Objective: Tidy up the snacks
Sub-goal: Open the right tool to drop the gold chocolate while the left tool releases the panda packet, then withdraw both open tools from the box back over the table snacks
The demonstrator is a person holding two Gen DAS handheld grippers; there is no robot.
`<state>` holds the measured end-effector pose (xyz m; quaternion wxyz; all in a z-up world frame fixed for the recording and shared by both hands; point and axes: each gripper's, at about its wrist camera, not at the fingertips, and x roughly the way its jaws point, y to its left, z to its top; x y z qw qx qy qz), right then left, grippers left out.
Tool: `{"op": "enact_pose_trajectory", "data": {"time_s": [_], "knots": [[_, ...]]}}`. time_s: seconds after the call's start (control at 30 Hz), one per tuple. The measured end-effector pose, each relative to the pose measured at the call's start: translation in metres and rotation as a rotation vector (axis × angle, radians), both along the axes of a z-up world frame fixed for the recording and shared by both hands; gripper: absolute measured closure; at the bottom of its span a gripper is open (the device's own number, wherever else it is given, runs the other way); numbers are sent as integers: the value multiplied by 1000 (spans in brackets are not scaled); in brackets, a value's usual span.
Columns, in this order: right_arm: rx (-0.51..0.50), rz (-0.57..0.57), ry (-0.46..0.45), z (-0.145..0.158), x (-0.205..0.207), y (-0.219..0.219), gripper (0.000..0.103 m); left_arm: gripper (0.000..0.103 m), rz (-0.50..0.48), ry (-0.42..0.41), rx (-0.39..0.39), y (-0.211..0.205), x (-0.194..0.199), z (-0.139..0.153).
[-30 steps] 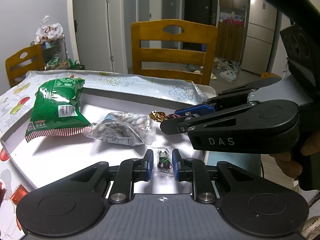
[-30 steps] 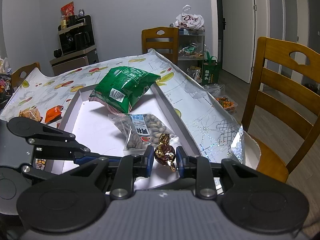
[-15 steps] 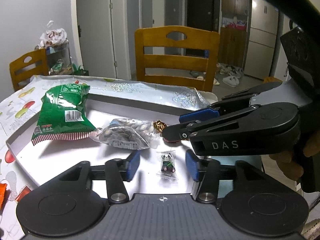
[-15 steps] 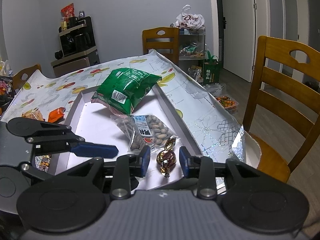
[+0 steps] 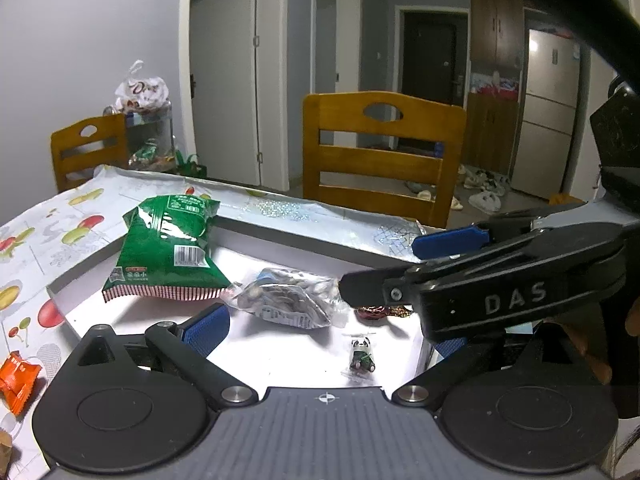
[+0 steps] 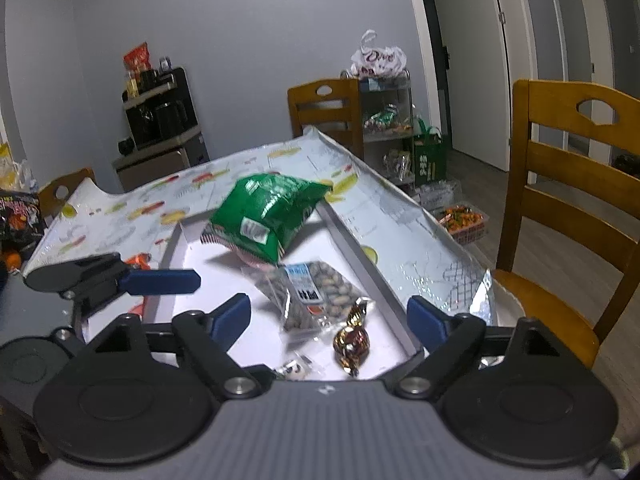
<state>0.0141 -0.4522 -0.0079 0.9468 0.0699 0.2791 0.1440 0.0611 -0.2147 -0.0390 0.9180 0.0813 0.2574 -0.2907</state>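
Observation:
A white tray [image 5: 280, 344] holds a green snack bag [image 5: 168, 252], a clear bag of nuts [image 5: 292, 300], a small panda candy [image 5: 362, 356] and a brown-gold wrapped chocolate [image 5: 374, 312]. My left gripper [image 5: 326, 334] is open and empty above the panda candy. In the right wrist view, my right gripper [image 6: 328, 318] is open and empty above the chocolate [image 6: 352, 344], beside the nuts bag [image 6: 316, 296] and the green bag [image 6: 268, 212]. The right gripper crosses the left view at right [image 5: 500, 280].
An orange snack packet [image 5: 16, 376] lies on the fruit-print tablecloth [image 5: 48, 232] left of the tray. Wooden chairs [image 5: 380, 160] stand beyond the table. A dark snack bag [image 6: 20, 220] sits at the far left in the right wrist view.
Both grippers opened wide and pulled back. The left one let go of the panda candy and the right one let go of the chocolate; both now lie in the tray.

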Motion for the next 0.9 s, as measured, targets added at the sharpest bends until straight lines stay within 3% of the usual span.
{"op": "enact_pose_trajectory", "data": {"time_s": [0.4, 0.9], "knots": [[16, -7, 11, 12, -5, 4, 16, 0, 12, -43, -24, 19, -14, 7], [-41, 38, -7, 25, -14, 45, 14, 0, 59, -67, -85, 61, -33, 16]]}}
